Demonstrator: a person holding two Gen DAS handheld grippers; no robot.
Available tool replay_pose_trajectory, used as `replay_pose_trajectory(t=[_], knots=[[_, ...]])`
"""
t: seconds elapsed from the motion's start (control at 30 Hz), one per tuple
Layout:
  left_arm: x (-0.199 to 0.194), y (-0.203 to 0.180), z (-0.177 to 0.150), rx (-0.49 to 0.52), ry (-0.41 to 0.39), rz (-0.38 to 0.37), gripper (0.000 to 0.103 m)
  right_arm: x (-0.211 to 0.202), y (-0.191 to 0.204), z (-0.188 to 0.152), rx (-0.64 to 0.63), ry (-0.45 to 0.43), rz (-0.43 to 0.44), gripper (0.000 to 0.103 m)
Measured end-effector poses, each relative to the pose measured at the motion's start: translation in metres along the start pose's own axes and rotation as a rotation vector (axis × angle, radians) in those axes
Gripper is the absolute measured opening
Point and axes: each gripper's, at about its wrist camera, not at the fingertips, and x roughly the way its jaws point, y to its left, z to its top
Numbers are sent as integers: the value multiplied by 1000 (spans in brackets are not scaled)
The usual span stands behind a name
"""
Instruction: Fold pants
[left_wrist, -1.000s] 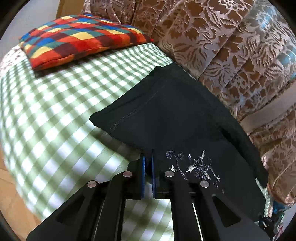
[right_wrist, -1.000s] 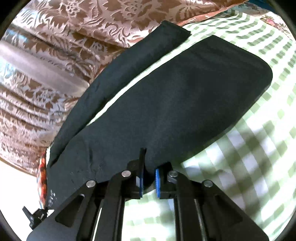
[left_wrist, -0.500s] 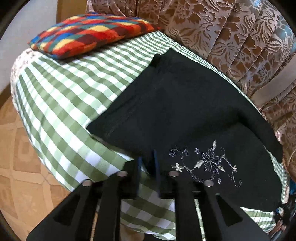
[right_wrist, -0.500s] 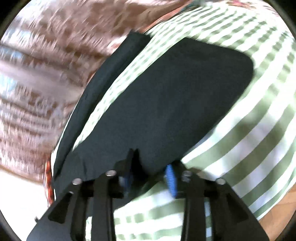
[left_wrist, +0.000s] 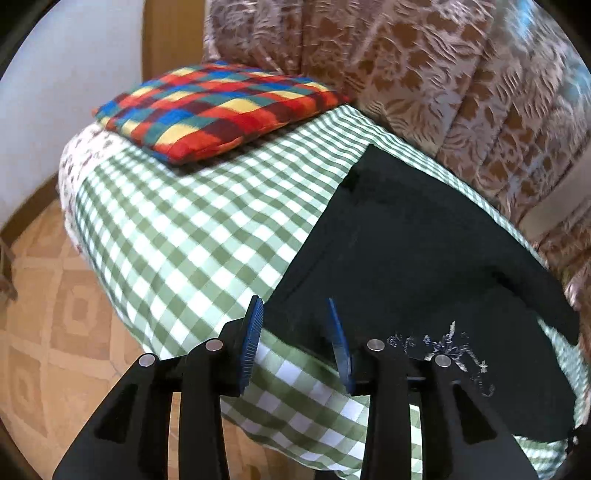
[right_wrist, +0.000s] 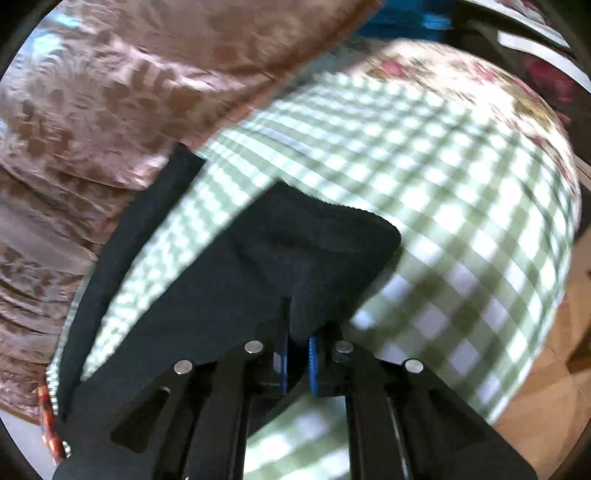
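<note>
Black pants (left_wrist: 406, 258) lie flat on the green checked sheet (left_wrist: 184, 229), with silver embroidery (left_wrist: 443, 343) near the front edge. In the left wrist view my left gripper (left_wrist: 295, 332) hovers just in front of the pants' near corner. Its jaws are opening and the blue pads (left_wrist: 253, 339) touch no cloth. In the right wrist view my right gripper (right_wrist: 297, 354) is shut on a bunched fold of the pants (right_wrist: 295, 258) near the leg's end. The second leg (right_wrist: 122, 258) runs along the curtain side.
A plaid pillow (left_wrist: 221, 110) lies at the far end of the bed. A brown floral curtain (left_wrist: 443, 92) hangs along the far side. The bed's rounded edge drops to a tiled floor (left_wrist: 55, 332). A flowered mattress edge (right_wrist: 461, 85) shows past the sheet.
My left gripper let go of the pants' edge, opened and drew back from the bed. My right gripper opened, shifted along the leg toward its end and shut on the cloth again.
</note>
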Motion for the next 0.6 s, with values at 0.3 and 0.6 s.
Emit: replay_pose_trajectory(t=[0.3,0.6], knots=[[4,-24,24,31,-23,-75,43,-43,15,14,-53,-173,-126,61],[33,-64,98,96,-57,-135,43,-32,147,-22,-384,-97,116,73]])
